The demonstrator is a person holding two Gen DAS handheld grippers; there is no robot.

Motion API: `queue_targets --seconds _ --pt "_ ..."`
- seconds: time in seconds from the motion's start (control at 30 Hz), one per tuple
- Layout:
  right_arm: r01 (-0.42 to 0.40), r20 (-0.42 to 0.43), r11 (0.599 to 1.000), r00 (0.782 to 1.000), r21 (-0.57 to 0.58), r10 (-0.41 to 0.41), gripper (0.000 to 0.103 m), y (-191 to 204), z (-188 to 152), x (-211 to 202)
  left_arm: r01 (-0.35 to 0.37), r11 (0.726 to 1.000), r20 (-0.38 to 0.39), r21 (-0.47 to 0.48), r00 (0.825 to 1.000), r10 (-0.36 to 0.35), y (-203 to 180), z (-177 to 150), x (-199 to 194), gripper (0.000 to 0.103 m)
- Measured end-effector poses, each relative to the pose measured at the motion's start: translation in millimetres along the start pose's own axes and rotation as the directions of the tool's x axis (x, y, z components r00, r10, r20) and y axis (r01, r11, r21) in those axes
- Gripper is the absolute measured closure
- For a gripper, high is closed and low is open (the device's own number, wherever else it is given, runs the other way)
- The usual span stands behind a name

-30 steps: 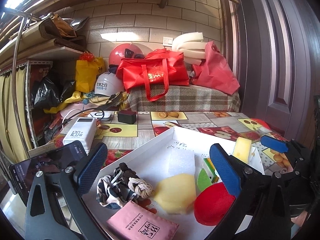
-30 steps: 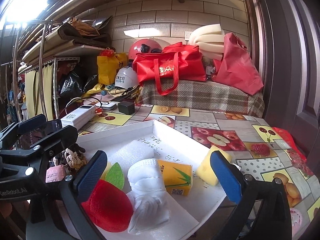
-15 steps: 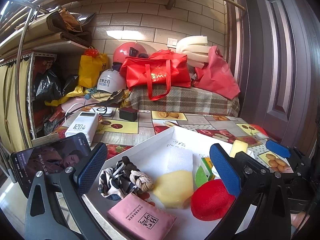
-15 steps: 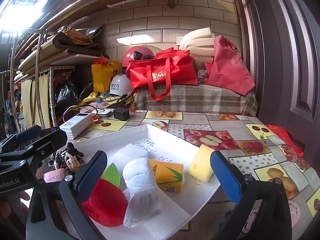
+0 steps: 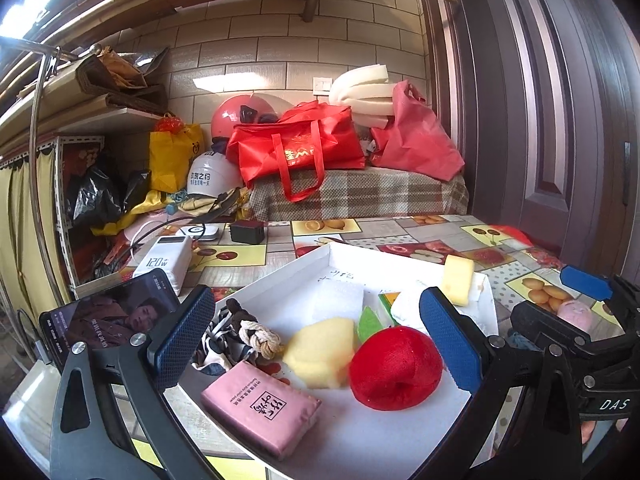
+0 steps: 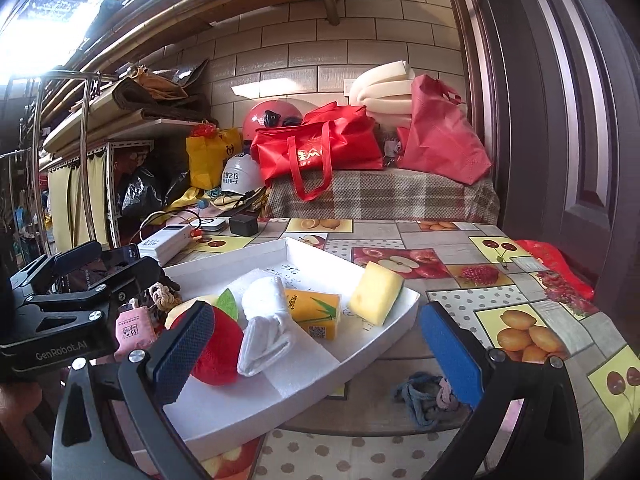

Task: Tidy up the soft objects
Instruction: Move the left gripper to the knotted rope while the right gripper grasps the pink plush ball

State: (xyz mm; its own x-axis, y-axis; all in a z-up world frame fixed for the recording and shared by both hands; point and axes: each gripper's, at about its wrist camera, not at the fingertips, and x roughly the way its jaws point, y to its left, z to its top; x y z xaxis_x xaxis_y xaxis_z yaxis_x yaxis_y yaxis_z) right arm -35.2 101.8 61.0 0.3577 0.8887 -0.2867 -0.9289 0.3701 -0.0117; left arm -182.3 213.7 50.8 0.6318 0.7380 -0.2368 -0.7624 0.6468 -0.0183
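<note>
Both hand-held grippers, left (image 5: 316, 344) and right (image 6: 316, 350), hang spread and empty over the white tray (image 6: 384, 334). In the tray lie a red plush apple (image 5: 394, 366), pink tissue pack (image 5: 260, 410), rolled white towel (image 6: 264, 330) and yellow sponge (image 6: 376, 294). A grey-blue cloth scrunchie (image 6: 426, 398) lies on the table (image 6: 460, 280) just beside the tray.

White tray (image 6: 400, 312) crowded with soft items; bare table (image 6: 452, 280) to its right passable; bags (image 6: 320, 152) block the rear.
</note>
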Motion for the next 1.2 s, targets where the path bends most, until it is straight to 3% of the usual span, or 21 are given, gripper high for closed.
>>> queue_targets --seconds 0.17,0.33,0.47,0.67,0.83,0.93,1.0,1.1,1.2 --pt "0.023 -0.020 0.999 1.000 0.026 -0.022 0.000 -37 -7 -27 0.075 0.997 -0.015 0.016 0.997 -0.075 -21 -4 -14 0.000" --pt "0.143 -0.086 0.986 0.987 0.086 -0.136 0.000 -96 -16 -47 0.160 0.985 -0.040 0.068 0.987 -0.158 -51 -6 -23 0.000" --pt "0.229 -0.087 0.962 0.972 0.149 -0.218 0.000 -139 -23 -68 0.180 0.980 -0.056 0.088 0.983 -0.176 -77 -7 -26 0.000" --pt "0.286 -0.097 0.933 0.958 0.218 -0.271 0.000 -176 -28 -92 0.215 0.970 -0.082 0.112 0.975 -0.207 -112 -8 -26 0.000" --pt "0.349 -0.218 0.871 0.933 0.345 -0.287 0.000 -213 -40 -91 0.215 0.964 -0.118 0.154 0.973 -0.199 -135 -9 -22 0.000" --pt "0.321 -0.220 0.859 0.943 0.398 -0.250 0.000 -228 -45 -94 0.239 0.961 -0.146 0.140 0.965 -0.219 -143 -10 -18 0.000" --pt "0.270 -0.154 0.889 0.961 0.370 -0.228 0.000 -227 -40 -100 0.277 0.954 -0.173 0.114 0.951 -0.255 -148 -10 -14 0.000" --pt "0.174 -0.125 0.967 0.980 0.189 -0.152 0.000 -207 -28 -93 0.350 0.934 -0.229 0.066 0.917 -0.327 -158 -11 -3 0.000" --pt "0.048 -0.211 0.998 0.977 0.034 -0.040 0.000 -181 -26 -65 0.409 0.911 -0.305 0.040 0.874 -0.379 -172 -15 9 0.000"
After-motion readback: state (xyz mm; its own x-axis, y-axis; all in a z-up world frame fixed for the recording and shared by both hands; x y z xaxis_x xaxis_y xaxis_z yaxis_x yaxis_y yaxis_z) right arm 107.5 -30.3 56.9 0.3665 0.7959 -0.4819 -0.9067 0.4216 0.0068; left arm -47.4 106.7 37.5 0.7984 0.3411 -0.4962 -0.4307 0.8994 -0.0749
